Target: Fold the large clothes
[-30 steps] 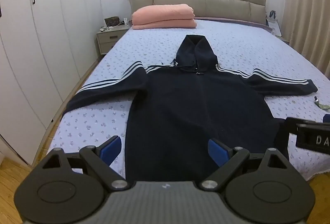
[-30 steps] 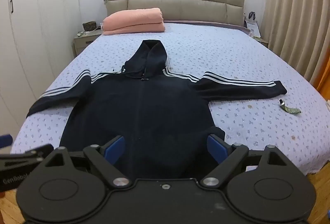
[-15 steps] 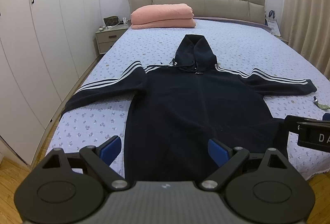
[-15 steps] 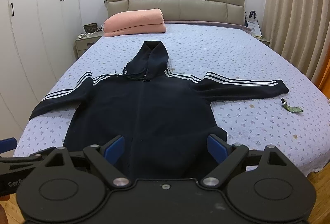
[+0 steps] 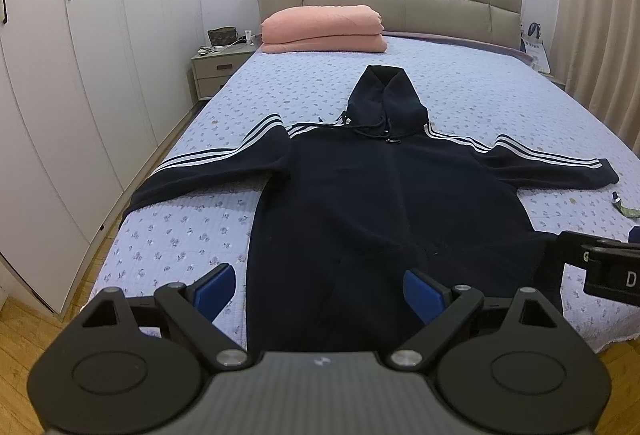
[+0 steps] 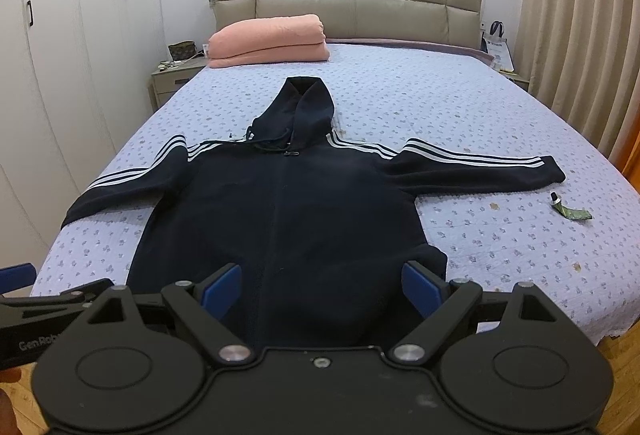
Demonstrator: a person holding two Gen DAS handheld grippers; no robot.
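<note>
A dark navy hoodie (image 5: 380, 203) with white sleeve stripes lies flat, front up, on the bed, sleeves spread out and hood pointing to the headboard. It also shows in the right wrist view (image 6: 296, 211). My left gripper (image 5: 320, 291) is open and empty, above the hoodie's hem near the foot of the bed. My right gripper (image 6: 322, 289) is open and empty, also above the hem, to the right of the left one. Neither touches the cloth.
The bed (image 5: 480, 95) has a lilac flowered cover. A folded pink blanket (image 5: 324, 29) lies by the headboard. A small green tube (image 6: 570, 210) lies beside the right cuff. White wardrobes (image 5: 80, 75) stand left, a nightstand (image 5: 216, 69) beside them, curtains (image 6: 580, 35) right.
Both grippers have drawn back slightly and risen a little from the hoodie. The hoodie has not moved.
</note>
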